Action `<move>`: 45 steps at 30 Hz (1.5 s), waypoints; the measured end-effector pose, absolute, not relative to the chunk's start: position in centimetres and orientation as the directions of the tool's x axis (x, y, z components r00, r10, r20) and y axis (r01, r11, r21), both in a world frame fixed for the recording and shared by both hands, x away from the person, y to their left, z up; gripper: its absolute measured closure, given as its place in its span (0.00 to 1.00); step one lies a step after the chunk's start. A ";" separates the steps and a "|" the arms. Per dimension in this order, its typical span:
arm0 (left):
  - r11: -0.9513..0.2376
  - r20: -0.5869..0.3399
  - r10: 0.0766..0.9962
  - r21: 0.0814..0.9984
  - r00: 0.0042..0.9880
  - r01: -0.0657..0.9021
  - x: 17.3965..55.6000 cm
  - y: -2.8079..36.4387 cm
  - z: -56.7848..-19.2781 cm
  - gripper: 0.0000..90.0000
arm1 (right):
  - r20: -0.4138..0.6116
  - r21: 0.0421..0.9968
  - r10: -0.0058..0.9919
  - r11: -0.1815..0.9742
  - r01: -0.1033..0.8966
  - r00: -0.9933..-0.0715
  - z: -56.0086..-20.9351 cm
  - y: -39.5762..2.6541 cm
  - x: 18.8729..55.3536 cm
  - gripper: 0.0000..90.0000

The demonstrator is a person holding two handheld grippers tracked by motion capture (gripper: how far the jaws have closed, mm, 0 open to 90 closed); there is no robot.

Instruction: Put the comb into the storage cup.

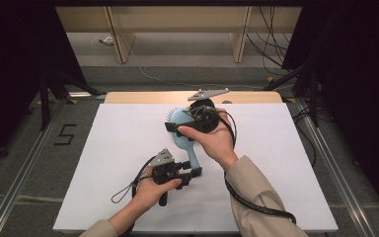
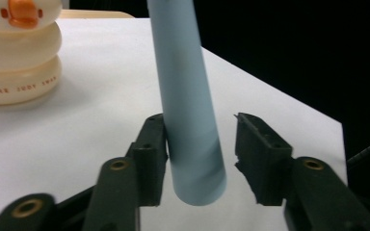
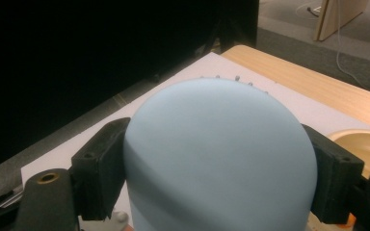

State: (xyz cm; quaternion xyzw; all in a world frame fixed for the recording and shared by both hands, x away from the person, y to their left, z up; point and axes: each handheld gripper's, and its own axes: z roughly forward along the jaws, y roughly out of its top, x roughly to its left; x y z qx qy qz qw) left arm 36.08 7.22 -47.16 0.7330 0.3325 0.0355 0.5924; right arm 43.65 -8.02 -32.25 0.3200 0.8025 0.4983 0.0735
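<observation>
Between the jaws of the right claw [image 3: 217, 159], just past the table's [image 1: 103, 148] centre toward 12 o'clock, sits the rounded head of a pale blue hairbrush [image 1: 185, 129], clamped on both sides with its bristles showing along the far edge. Its handle runs down toward 6 o'clock into the left claw [image 2: 200, 149], whose jaws stand parted: one touches the handle, the other is clear of it. At 11 o'clock in the left gripper view stands a cream duck-shaped toy [image 2: 19, 53].
</observation>
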 end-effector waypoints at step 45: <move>-0.253 -0.024 0.743 0.915 0.669 0.314 36.0 15.2 -46.0 0.00 | 0.133 0.922 0.767 0.136 0.362 -0.627 -32.1 -15.2 41.7 0.25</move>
